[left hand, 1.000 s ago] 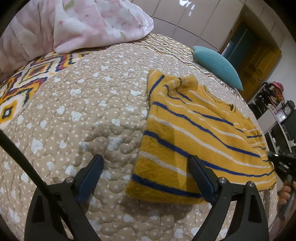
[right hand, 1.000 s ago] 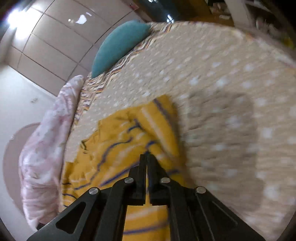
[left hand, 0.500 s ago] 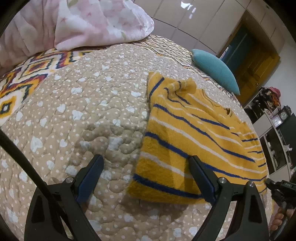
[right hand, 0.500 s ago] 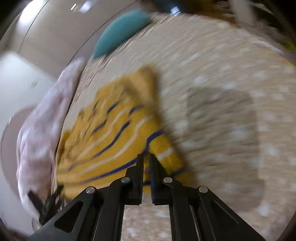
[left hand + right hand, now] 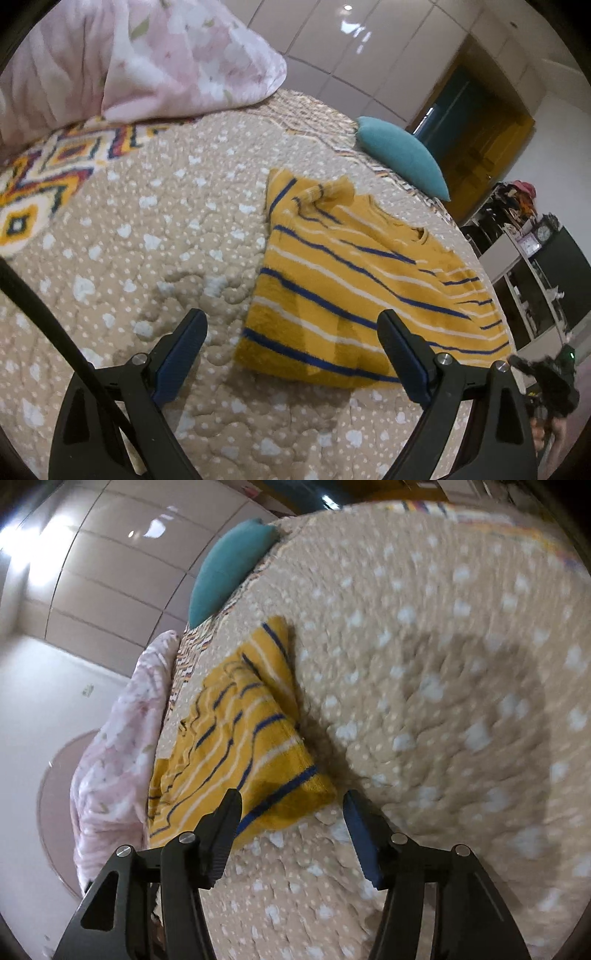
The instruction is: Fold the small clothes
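Observation:
A small yellow sweater with blue and white stripes [image 5: 354, 284] lies partly folded on the tan dotted quilt [image 5: 147, 258]. My left gripper [image 5: 291, 347] is open and empty, just in front of the sweater's near hem. My right gripper [image 5: 291, 823] is open and empty, hovering at the sweater [image 5: 240, 738] corner nearest it. In the left wrist view the right gripper [image 5: 546, 376] shows at the far right edge, off the sweater.
A pink floral duvet [image 5: 129, 62] is heaped at the head of the bed. A teal pillow [image 5: 402, 158] lies beyond the sweater. Shelves with clutter [image 5: 532, 258] stand past the bed's right edge. White wardrobe panels [image 5: 351, 44] line the back wall.
My right gripper was shut on the sweater, drew back toward the bed edge and opened, leaving the cloth lying flat. My left gripper stayed open and barely shifted.

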The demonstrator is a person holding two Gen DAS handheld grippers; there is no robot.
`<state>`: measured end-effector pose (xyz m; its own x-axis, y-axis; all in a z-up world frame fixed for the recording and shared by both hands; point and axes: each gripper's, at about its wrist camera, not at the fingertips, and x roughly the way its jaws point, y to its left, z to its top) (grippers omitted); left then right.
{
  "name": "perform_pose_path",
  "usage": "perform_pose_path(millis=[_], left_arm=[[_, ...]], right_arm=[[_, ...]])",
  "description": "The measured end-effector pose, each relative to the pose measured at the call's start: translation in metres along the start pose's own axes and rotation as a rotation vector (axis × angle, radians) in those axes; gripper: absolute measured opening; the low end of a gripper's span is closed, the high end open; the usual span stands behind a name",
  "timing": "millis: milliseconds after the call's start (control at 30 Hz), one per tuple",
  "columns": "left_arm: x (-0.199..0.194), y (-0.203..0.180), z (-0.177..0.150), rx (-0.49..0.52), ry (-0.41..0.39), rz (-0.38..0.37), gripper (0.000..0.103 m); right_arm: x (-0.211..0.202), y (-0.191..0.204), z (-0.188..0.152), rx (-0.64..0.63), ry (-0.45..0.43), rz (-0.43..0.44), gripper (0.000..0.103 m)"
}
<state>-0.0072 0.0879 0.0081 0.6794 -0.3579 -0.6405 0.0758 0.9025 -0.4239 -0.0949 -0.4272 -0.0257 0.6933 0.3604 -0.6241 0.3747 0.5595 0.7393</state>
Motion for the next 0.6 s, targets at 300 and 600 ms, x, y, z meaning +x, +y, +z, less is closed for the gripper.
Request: perform_pose_path(millis=[300, 600], left_arm=[[-0.023, 0.042, 0.009, -0.126, -0.027, -0.017, 0.092], [-0.059, 0.091, 0.026, -0.249, -0.148, 0.079, 0.092]], right_arm=[[0.045, 0.048, 0.025, -0.085, -0.051, -0.116, 0.017], [0.077, 0.263, -0.042, -0.699, -0.09, -0.141, 0.012]])
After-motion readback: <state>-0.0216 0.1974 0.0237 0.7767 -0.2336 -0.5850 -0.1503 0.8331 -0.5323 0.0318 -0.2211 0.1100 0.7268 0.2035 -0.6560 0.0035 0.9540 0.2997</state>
